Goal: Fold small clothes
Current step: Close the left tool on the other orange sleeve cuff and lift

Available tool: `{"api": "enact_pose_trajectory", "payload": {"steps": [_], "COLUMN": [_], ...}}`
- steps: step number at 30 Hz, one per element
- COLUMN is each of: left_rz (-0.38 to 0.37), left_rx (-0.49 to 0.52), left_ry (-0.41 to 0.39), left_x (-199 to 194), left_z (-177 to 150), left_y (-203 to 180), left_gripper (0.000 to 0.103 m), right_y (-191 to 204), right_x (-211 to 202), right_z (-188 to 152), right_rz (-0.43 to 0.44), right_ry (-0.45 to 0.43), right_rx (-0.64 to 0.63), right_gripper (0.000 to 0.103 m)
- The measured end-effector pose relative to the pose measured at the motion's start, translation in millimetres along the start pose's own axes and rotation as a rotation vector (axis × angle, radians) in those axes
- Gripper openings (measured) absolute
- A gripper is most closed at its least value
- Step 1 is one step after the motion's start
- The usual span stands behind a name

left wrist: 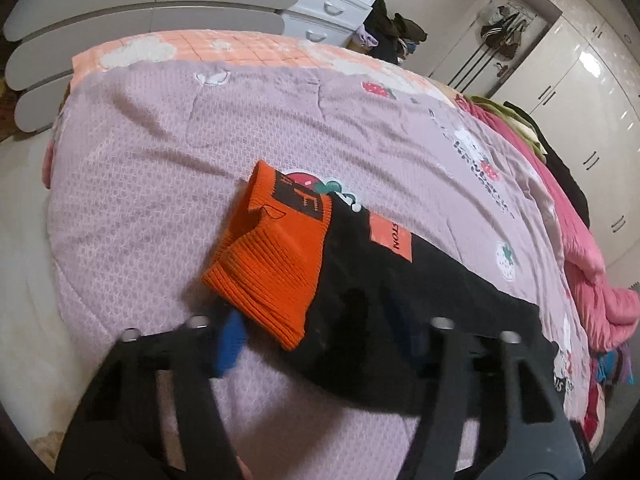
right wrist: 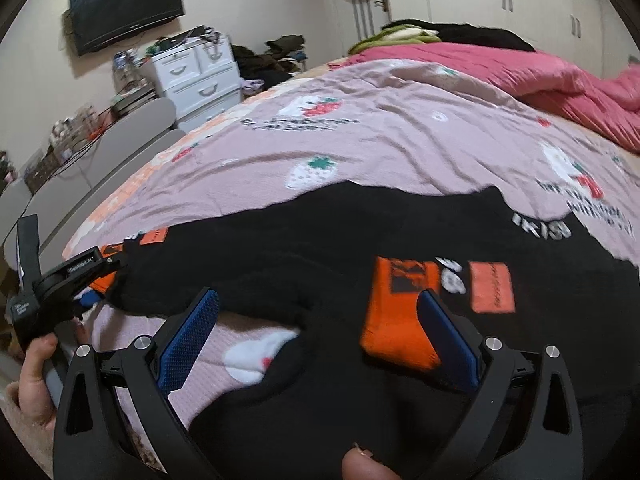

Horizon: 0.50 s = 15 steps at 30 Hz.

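Note:
A black top (left wrist: 400, 280) with orange cuffs lies spread on the lilac strawberry bedspread (left wrist: 180, 160). In the left wrist view one sleeve's orange cuff (left wrist: 272, 256) sits between my left gripper's (left wrist: 316, 332) blurred blue pads (left wrist: 230, 340), which close on the cuff's near corner and the black sleeve. From the right wrist view that left gripper (right wrist: 86, 280) shows side on with orange fabric between its fingers. My right gripper (right wrist: 320, 336) hangs open over the top's body (right wrist: 320, 240), and the other orange cuff (right wrist: 396, 320) lies beside its right pad (right wrist: 448, 344).
A pink duvet (right wrist: 540, 76) and dark clothes are heaped along the bed's far side. White drawers (right wrist: 196, 72), a wall television (right wrist: 126, 8), grey padded panels (left wrist: 140, 12) and cream wardrobe doors (left wrist: 580, 92) surround the bed. A person's hand (right wrist: 32, 372) holds the left gripper's handle.

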<state>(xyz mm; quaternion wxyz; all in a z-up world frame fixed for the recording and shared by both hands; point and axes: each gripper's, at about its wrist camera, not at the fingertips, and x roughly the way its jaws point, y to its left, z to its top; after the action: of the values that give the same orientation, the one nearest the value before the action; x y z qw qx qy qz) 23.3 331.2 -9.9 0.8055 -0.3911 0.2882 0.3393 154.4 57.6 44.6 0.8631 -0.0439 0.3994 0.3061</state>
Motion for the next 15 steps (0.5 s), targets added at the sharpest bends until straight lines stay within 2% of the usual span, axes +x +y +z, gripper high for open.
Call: {"api": "enact_pose_trajectory", "payload": {"steps": [1, 2, 3, 6, 12, 15], "left_rz": [-0.014, -0.02, -0.022, -0.066, -0.151, -0.149], "left_rx": [-0.009, -0.017, -0.026, -0.036, 0.051, 0.11], "left_ry": [0.004, 0.003, -0.014, -0.049, -0.115, -0.159], "left_x": [1, 1, -2, -12, -37, -47], "left_z": [0, 0, 1, 3, -1, -5], "left_y": [0, 0, 0, -2, -28, -44], "left_gripper": [0.032, 0.016, 0.009, 0.007, 0.006, 0.006], "right_y": [-4, -12, -17, -37, -73, -86], "right_x": [-2, -6, -9, -22, -46, -56], "right_z": [-2, -5, -8, -16, -27, -31], "right_rz": [-0.004, -0.013, -0.016, -0.028, -0.079, -0.099], "right_ry": [-0.001, -0.003, -0.005, -0.021, -0.036, -0.052], "right_rx": [0.013, 0.035, 0.05, 0.115, 0.208, 0.238], "right_gripper": [0.099, 0.099, 0.099, 0.099, 0.099, 0.099]}}
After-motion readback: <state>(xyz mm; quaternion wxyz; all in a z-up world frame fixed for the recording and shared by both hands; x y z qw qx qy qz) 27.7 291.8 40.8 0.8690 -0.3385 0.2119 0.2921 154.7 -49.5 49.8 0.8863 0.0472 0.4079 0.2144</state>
